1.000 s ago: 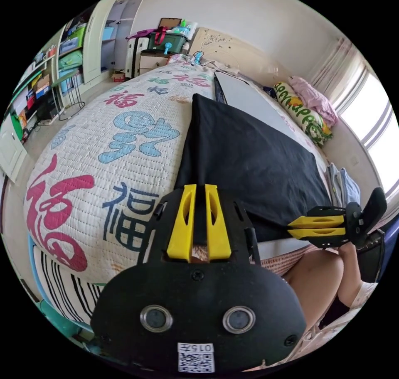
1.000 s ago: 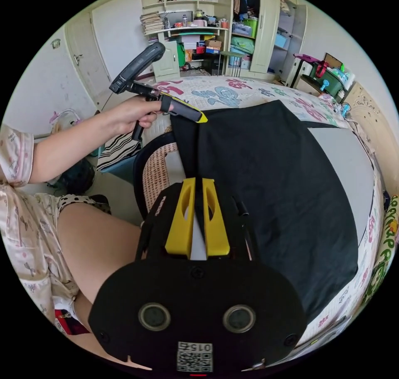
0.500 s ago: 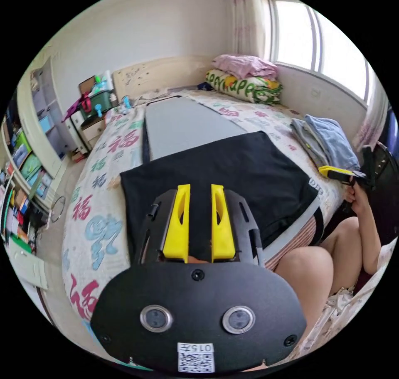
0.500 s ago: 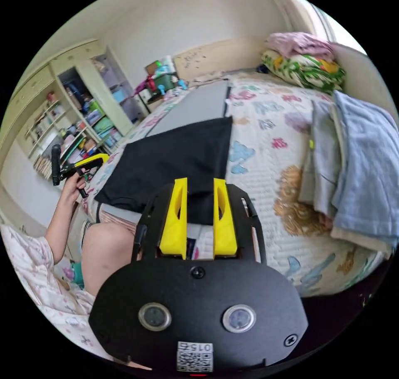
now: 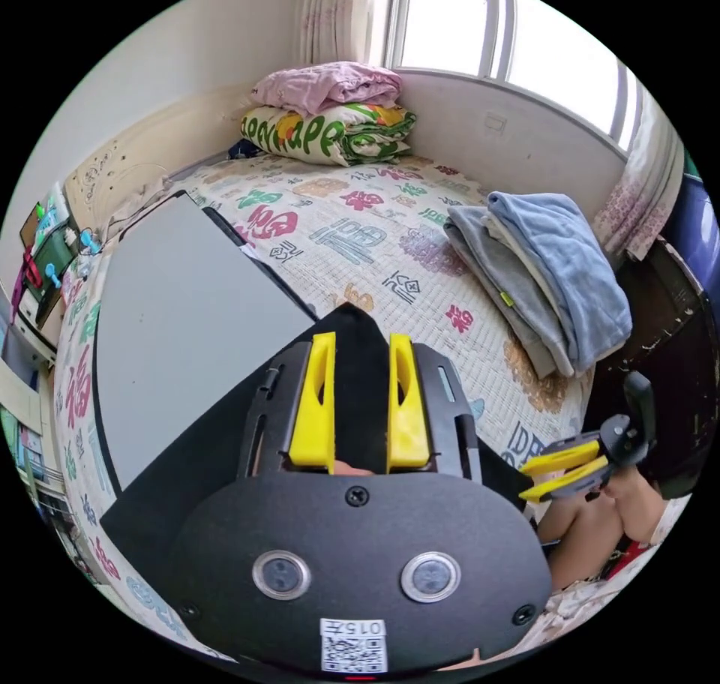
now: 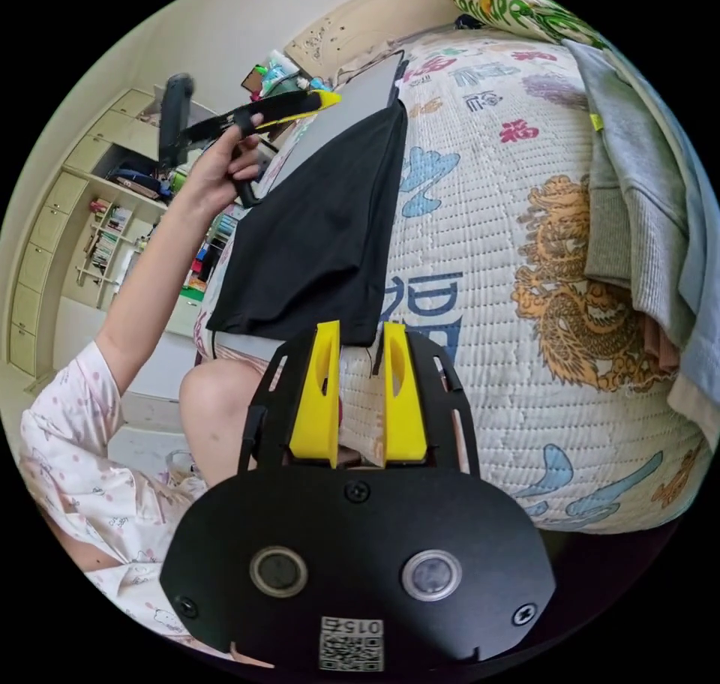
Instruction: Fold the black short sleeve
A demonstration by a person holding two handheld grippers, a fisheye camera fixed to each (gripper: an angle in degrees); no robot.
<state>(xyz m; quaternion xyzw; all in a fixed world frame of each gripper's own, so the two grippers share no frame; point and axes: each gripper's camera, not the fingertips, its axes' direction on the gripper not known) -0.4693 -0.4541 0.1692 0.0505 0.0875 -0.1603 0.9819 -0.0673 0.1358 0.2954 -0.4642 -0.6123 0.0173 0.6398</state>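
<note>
The black short sleeve shirt lies folded flat on a grey board near the bed's edge, one corner reaching onto the quilt. My right gripper stands open just off the shirt's near corner, with quilt showing between its jaws. A hand holds my left gripper in the air above the shirt's far end. In the left gripper view its own jaws are open over the black shirt and hold nothing. The right gripper shows at the bed's edge, jaws apart.
A printed quilt covers the bed. Folded grey and blue clothes are stacked by the window side. Rolled bedding lies against the wall. The person's knee is at the bed's edge, with shelves behind.
Both grippers were shut on the shirt's edge a second ago; both have opened and let go. The shirt now rests folded on the board. Both hands have moved and the views swung round.
</note>
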